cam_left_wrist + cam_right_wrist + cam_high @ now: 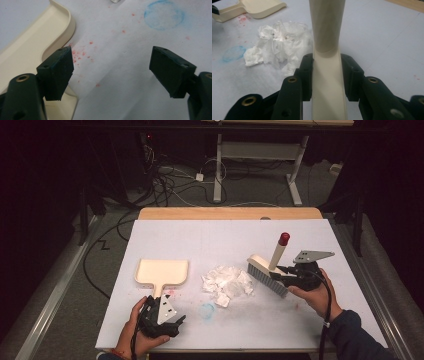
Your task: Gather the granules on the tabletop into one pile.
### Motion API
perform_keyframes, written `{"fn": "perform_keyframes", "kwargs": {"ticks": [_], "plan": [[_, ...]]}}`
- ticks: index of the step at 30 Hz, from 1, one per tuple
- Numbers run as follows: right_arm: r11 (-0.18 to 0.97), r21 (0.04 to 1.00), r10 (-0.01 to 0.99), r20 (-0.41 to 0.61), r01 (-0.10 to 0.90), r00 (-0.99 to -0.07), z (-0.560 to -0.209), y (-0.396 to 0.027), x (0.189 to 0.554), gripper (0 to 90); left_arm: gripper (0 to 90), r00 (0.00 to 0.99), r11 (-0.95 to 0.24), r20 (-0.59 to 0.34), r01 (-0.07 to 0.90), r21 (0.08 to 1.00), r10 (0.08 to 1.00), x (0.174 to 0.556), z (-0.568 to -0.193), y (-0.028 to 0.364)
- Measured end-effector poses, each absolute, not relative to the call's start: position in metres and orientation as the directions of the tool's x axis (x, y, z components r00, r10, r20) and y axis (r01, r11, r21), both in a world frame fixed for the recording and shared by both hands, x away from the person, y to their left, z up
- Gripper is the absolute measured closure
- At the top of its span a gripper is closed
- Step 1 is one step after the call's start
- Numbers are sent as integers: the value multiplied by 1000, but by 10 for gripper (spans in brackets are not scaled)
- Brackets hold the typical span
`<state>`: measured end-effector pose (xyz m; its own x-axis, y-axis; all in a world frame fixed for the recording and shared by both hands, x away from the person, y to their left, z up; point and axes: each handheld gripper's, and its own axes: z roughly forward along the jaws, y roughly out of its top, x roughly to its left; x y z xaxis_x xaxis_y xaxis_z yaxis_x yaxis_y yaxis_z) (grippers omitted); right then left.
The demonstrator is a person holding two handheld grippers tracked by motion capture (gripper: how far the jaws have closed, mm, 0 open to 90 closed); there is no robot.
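1. Sweeping is the step in hand: my right claw [325, 75] is clenched on the cream plastic hand brush [272, 267], bristles on the white counter [300, 320] just right of the crumpled white paper pile [227, 282].
2. I judge low, short strokes toward the cream plastic dustpan [162, 272] work best.
3. My left claw [112, 72] hangs released beside the pan's handle; I'd grip it first.
4. Count: one brush, one dustpan, one paper pile, two claws.

A pile of crumpled white paper scraps [227, 284] is set on the white counter [210, 240], between the cream plastic dustpan [162, 272] at left and the cream hand brush [267, 272] at right.
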<state>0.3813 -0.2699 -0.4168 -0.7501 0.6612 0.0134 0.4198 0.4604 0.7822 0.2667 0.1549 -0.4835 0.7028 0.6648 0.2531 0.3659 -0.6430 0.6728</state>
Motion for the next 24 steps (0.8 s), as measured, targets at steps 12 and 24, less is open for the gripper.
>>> {"fn": "perform_keyframes", "kwargs": {"ticks": [12,24], "plan": [[534,726,630,0,433,-777,-417,-253,393,683,190,710,-649,251,367,666,658,267,-485,153],[537,748,632,-50,391,-773,-423,-219,386,683,190,711,-649,246,371,664,658,267,-486,151]]}}
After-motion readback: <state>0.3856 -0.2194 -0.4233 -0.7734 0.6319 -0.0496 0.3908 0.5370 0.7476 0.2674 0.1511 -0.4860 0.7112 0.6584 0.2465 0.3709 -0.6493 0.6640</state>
